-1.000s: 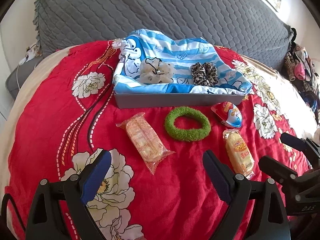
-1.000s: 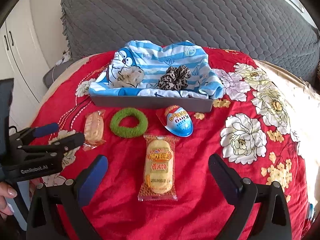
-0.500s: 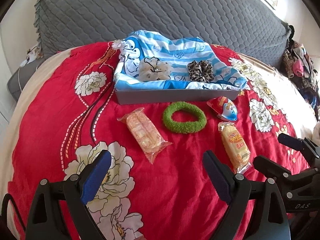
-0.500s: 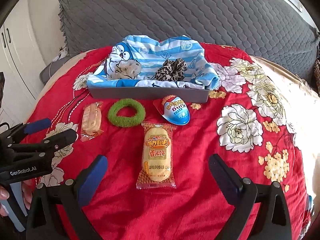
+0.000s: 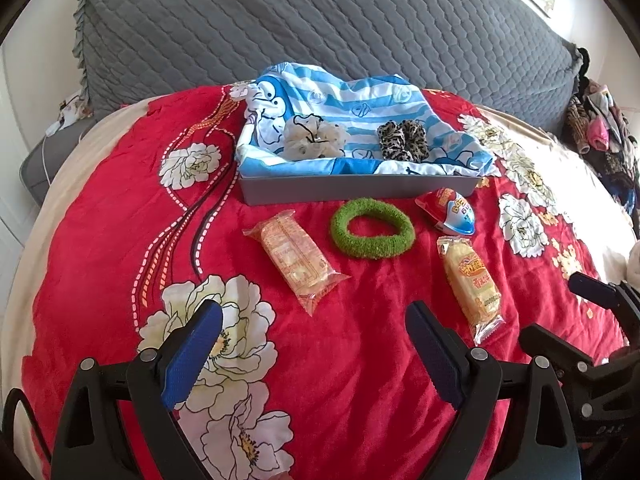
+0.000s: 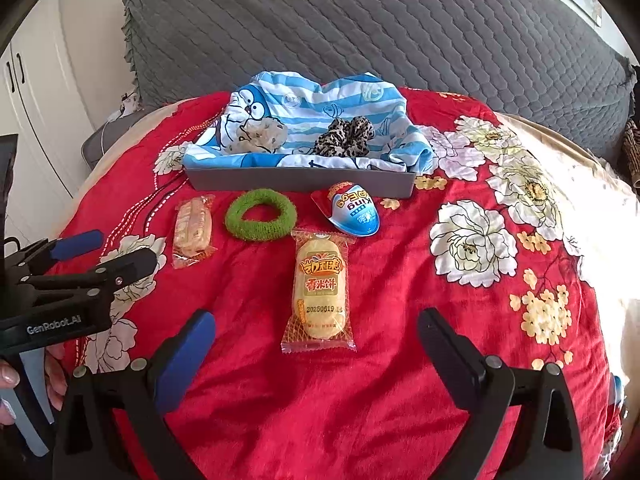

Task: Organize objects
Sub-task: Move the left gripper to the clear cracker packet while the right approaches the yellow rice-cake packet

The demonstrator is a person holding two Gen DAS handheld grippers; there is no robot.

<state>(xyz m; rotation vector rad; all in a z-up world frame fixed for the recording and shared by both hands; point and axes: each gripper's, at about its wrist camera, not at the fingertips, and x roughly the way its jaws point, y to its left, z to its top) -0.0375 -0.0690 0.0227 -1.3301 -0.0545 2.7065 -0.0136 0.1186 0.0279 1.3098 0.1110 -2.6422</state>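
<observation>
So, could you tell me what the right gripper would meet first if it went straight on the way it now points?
Most likely the yellow rice-cracker packet, which lies centred ahead of the open right gripper with nothing between them. Depth is hard to judge, so the red bedspread just short of it might come first.

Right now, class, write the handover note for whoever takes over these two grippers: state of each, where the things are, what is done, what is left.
Left gripper: jaws open, empty, above the red blanket.
Right gripper: jaws open, empty, the rice cracker packet just ahead between them.
Done: cream scrunchie and leopard scrunchie lie in the grey tray on the blue striped cloth.
Left: green scrunchie, wafer packet, chocolate egg and the rice cracker packet are on the blanket in front of the tray.
</observation>
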